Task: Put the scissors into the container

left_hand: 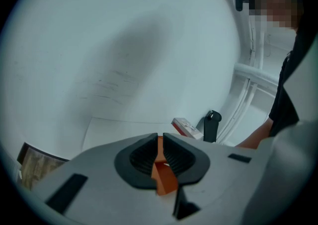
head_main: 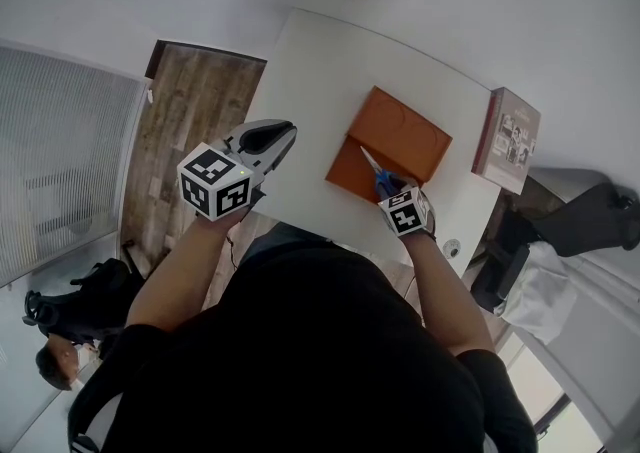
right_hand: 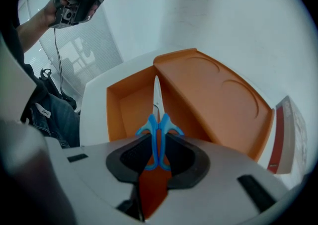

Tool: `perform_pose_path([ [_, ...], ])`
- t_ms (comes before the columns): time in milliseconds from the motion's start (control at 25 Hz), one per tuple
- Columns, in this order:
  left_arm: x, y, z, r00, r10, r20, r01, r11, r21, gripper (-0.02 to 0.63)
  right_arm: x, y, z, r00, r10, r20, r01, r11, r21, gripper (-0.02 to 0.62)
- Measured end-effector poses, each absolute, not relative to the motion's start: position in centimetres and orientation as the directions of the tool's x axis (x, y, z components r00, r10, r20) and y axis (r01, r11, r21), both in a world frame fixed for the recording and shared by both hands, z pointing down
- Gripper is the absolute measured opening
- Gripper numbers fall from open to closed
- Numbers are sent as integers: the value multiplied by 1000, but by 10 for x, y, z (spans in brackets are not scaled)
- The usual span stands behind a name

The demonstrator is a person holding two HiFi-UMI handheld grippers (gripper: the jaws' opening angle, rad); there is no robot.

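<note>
My right gripper (right_hand: 158,155) is shut on the blue handles of the scissors (right_hand: 158,127), whose closed silver blades point forward over the open orange container (right_hand: 130,107). From the head view the scissors (head_main: 378,175) hang over the container (head_main: 352,173) at its near side, with the right gripper (head_main: 392,189) just behind them. The container's lid (right_hand: 218,102) stands tilted open on the right. My left gripper (head_main: 272,137) is held up left of the container, jaws shut with nothing between them; in its own view the left gripper (left_hand: 160,155) faces a white wall.
The white table (head_main: 310,71) carries a book (head_main: 508,137) at its right edge. A person's legs in dark trousers (head_main: 590,221) are at the far right. Wooden floor (head_main: 185,131) lies left of the table, with a bag (head_main: 70,301) on it.
</note>
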State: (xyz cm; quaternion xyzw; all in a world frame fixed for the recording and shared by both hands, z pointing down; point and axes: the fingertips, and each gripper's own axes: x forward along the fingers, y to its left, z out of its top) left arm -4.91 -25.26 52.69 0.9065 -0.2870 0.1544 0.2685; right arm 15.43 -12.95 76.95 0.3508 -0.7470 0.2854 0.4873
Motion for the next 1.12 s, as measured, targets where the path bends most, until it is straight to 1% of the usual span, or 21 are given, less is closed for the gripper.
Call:
perform_pose_path([
  [400,-55,-257,539,786,-432,442,-607,-674,421,40,148,-130,771,-256,-209,944,-774,629,-70,87],
  [720,-60,-260,543,786,-427,447,-607,-670,428,39,140,-139,775,-249,-198,948,-764,642,-67,87],
  [1120,-68,-262,551,783,-421,457,-610,-659,439,40,141,-141,788,-209,-152,966,-757,651,-61,87],
])
